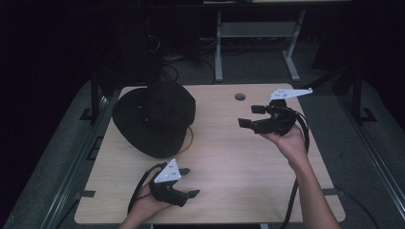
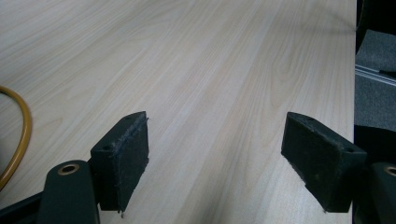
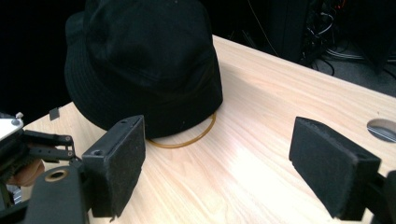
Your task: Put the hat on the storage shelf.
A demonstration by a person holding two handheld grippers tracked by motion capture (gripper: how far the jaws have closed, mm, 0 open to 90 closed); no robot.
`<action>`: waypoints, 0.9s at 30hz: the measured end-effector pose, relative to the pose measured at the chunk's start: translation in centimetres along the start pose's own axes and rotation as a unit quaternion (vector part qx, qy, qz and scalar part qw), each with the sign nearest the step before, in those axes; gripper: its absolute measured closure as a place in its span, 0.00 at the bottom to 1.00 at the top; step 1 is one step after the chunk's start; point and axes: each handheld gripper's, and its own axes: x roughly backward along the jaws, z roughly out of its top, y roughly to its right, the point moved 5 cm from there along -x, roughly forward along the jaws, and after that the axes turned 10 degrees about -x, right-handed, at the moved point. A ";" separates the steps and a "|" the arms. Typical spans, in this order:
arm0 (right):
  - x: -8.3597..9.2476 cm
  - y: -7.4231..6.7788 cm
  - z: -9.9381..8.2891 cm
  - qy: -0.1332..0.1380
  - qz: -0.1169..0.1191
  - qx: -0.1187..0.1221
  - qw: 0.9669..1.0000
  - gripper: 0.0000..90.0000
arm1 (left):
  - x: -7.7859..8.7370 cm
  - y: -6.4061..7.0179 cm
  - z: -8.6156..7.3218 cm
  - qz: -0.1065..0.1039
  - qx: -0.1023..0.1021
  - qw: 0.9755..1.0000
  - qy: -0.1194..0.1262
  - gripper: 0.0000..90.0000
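2 sets of tongs are over the pale wooden worktop (image 1: 229,157), each held in 1 hand. Nearest the person, the left tongs (image 1: 187,182) hover low at the front edge, jaws spread wide with nothing between them; in the left gripper view they (image 2: 215,161) look along bare wood, with a curve of the yellow ring (image 2: 21,135) at the left margin. Farther back on the right, the right tongs (image 1: 253,116) are raised above the worktop, jaws also wide and empty, pointing left toward the black hat (image 1: 155,117). The hat rests brim down on the far left part of the worktop, well apart from both tongs, and lies on the yellow ring, whose arc (image 3: 191,137) peeks out under the brim. Beyond it, a round hole (image 1: 240,97) sits near the far edge.
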 end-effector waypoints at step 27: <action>2.7 1.9 -6.4 -0.005 -0.015 -0.026 1.000 0.19 | 0.1 -0.1 -0.3 0.014 0.010 1.000 -0.002 0.25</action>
